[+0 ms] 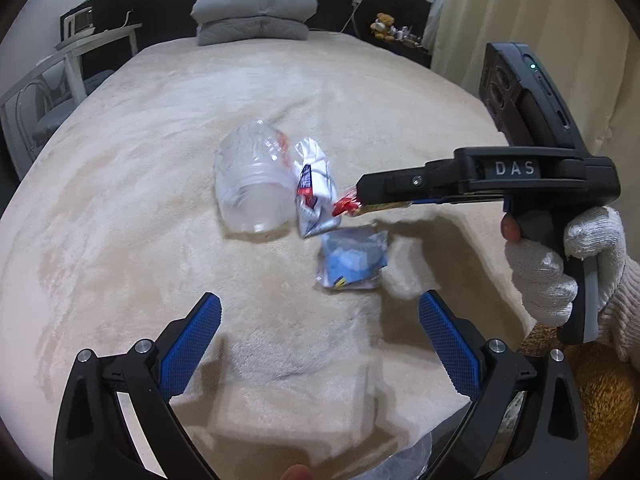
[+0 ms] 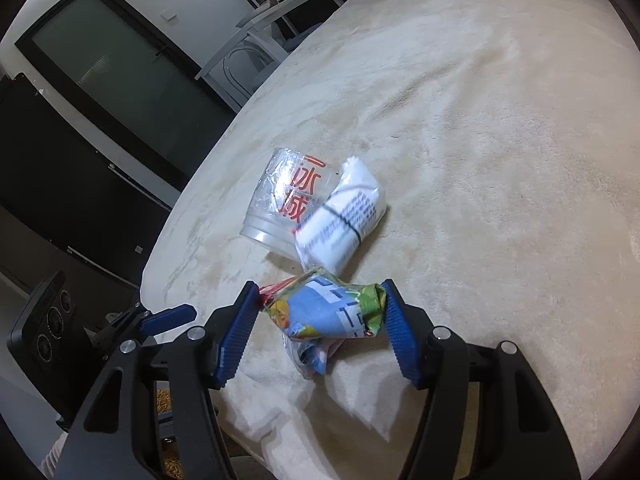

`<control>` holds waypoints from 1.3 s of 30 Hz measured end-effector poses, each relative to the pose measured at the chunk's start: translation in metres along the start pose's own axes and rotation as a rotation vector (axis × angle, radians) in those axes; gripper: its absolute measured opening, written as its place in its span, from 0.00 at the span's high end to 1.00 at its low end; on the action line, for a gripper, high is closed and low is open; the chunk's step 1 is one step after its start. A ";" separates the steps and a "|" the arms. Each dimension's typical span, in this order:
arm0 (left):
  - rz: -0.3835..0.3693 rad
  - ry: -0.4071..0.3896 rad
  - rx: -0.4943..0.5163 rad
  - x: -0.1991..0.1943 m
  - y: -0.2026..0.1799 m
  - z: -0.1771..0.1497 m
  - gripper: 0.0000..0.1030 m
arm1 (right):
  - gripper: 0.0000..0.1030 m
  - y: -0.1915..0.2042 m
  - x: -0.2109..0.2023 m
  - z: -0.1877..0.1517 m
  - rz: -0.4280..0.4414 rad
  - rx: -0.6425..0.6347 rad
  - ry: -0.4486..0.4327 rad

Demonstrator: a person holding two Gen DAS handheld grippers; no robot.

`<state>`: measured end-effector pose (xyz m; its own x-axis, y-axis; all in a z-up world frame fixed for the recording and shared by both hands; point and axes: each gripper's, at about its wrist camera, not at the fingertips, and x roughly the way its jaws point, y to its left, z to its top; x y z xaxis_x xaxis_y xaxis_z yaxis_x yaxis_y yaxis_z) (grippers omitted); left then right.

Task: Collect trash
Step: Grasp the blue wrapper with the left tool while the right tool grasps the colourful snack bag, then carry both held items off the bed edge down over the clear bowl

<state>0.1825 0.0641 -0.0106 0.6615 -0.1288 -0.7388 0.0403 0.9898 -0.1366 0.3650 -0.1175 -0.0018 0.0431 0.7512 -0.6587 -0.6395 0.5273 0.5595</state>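
Note:
On the beige bed lie a clear plastic cup (image 1: 254, 182) with red print, on its side, a white crumpled packet (image 1: 314, 190) against it, and a blue wrapper (image 1: 352, 260) nearer me. My right gripper (image 2: 320, 312) is shut on a colourful snack wrapper (image 2: 326, 312), held just above the bedspread; in the left wrist view it (image 1: 354, 202) shows with the wrapper's red end sticking out (image 1: 345, 206). The cup (image 2: 282, 200) and white packet (image 2: 342, 216) lie just beyond it. My left gripper (image 1: 320, 344) is open and empty, above the bed in front of the blue wrapper.
Grey pillows (image 1: 254, 14) lie at the head of the bed (image 1: 120, 200). A white side table (image 1: 86, 56) stands at the left. A clear plastic bag (image 1: 404, 460) shows at the bottom edge below my left gripper. A dark door (image 2: 120, 80) is beyond the bed's left edge.

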 end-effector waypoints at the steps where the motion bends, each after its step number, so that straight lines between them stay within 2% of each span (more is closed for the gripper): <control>1: -0.003 0.004 0.005 0.003 -0.001 0.001 0.06 | 0.40 -0.001 -0.004 -0.001 -0.001 0.001 -0.007; 4: 0.001 0.063 0.003 0.022 -0.003 0.004 0.06 | 0.40 -0.004 -0.014 -0.003 0.005 0.017 -0.022; 10: -0.030 0.085 0.053 0.046 -0.022 0.015 0.06 | 0.40 -0.011 -0.034 -0.009 0.008 0.031 -0.052; 17: -0.040 0.099 0.018 0.067 -0.021 0.027 0.07 | 0.41 -0.021 -0.057 -0.017 -0.001 0.038 -0.077; 19: -0.048 0.105 0.003 0.071 -0.019 0.029 0.12 | 0.41 -0.024 -0.062 -0.018 -0.004 0.043 -0.083; 22: -0.032 0.136 -0.021 0.079 -0.015 0.031 0.23 | 0.41 -0.028 -0.070 -0.022 -0.003 0.045 -0.091; 24: -0.041 0.142 -0.026 0.081 -0.016 0.031 0.47 | 0.41 -0.028 -0.073 -0.023 -0.010 0.039 -0.096; 25: -0.032 0.138 -0.023 0.081 -0.016 0.032 0.52 | 0.41 -0.029 -0.074 -0.024 -0.013 0.037 -0.097; 39: -0.046 0.084 -0.042 0.062 -0.016 0.026 0.55 | 0.41 -0.027 -0.071 -0.031 -0.040 0.028 -0.087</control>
<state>0.2426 0.0419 -0.0371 0.5942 -0.1806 -0.7838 0.0367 0.9795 -0.1978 0.3555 -0.1973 0.0146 0.1350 0.7603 -0.6354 -0.6145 0.5673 0.5483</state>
